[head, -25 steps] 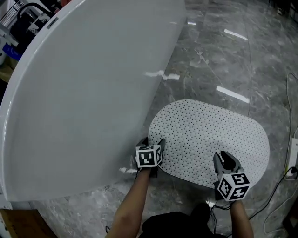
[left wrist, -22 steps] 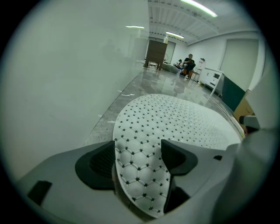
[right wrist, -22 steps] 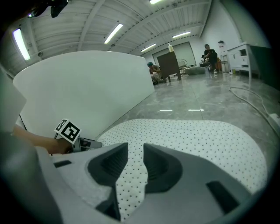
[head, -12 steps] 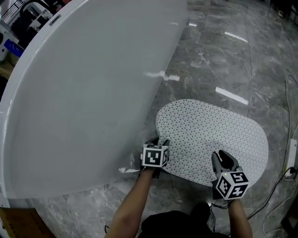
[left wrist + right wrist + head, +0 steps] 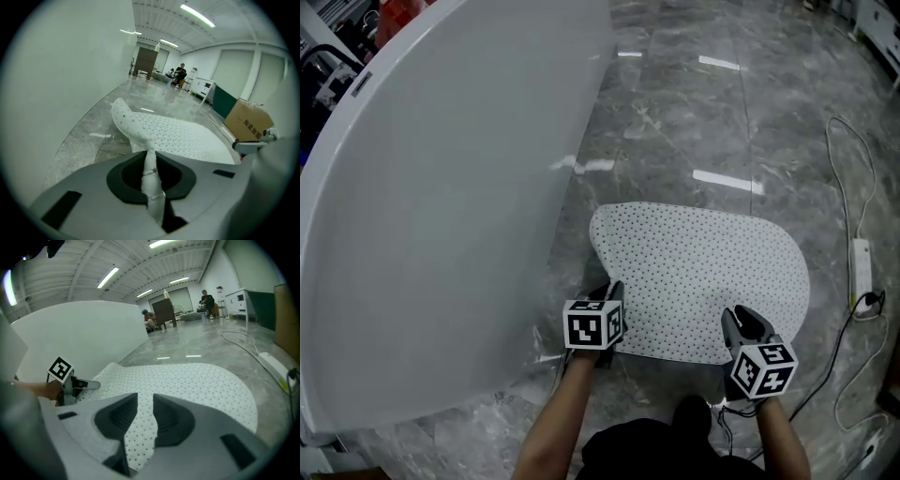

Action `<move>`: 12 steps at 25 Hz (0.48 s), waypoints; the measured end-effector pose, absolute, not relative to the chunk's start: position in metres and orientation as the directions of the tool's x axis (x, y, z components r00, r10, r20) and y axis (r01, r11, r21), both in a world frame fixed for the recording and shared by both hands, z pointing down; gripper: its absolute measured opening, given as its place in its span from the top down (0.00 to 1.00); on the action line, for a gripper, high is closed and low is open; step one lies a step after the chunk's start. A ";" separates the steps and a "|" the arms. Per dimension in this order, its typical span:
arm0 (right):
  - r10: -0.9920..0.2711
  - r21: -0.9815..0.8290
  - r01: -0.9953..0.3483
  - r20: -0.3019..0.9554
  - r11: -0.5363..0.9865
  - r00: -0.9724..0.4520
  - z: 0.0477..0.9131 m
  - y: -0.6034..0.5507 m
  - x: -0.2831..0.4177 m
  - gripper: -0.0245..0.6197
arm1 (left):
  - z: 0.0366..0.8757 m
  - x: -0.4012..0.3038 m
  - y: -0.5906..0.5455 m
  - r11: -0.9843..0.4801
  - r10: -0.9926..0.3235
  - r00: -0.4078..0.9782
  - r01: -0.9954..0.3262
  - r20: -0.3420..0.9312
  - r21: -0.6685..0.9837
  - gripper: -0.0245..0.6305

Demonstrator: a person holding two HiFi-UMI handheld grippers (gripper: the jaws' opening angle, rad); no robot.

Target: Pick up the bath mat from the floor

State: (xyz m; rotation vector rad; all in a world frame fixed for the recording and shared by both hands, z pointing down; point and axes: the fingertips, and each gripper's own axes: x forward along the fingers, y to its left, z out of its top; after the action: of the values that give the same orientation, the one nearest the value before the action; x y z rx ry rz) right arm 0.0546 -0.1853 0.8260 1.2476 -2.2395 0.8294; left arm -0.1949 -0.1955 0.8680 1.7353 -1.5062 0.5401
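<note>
Mat status: bath mat lies on the grey floor, with the white bathtub at its 9 o'clock. Left tool has just been closing and now pinches the mat's 7 o'clock edge between its jaws. Right tool clamps the 5 o'clock edge. Advice: raise both tools evenly, peel slowly toward 12 o'clock, and keep the free end off the power strip at 3 o'clock.

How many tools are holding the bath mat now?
2. The left tool, jaws just closed further, pinches the white perforated bath mat's near-left edge beside the white tub; the right tool pinches its near-right edge.
</note>
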 end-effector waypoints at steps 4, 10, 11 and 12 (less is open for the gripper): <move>-0.641 -0.263 -0.916 0.655 0.304 -0.400 0.831 -0.176 0.105 0.83 | 0.853 -0.153 -0.202 -0.110 -0.631 0.311 -0.943 0.711 0.314 0.92; -0.699 -0.227 -0.965 0.670 0.128 -0.250 0.838 -0.173 0.192 0.91 | 0.849 -0.086 -0.218 -0.218 -0.591 0.428 -0.901 0.684 0.375 0.92; -0.704 -0.224 -0.969 0.673 0.099 -0.228 0.838 -0.173 0.206 0.91 | 0.848 -0.074 -0.219 -0.231 -0.582 0.442 -0.894 0.682 0.383 0.92; -0.709 -0.222 -0.973 0.674 0.071 -0.206 0.838 -0.173 0.218 0.91 | 0.848 -0.063 -0.221 -0.246 -0.572 0.457 -0.888 0.681 0.389 0.92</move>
State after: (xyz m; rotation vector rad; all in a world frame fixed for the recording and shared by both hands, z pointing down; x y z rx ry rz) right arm 0.2185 -0.1728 0.8378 1.6690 -1.9667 0.9159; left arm -0.0626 -0.2208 0.8478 1.9421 -1.2209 0.5229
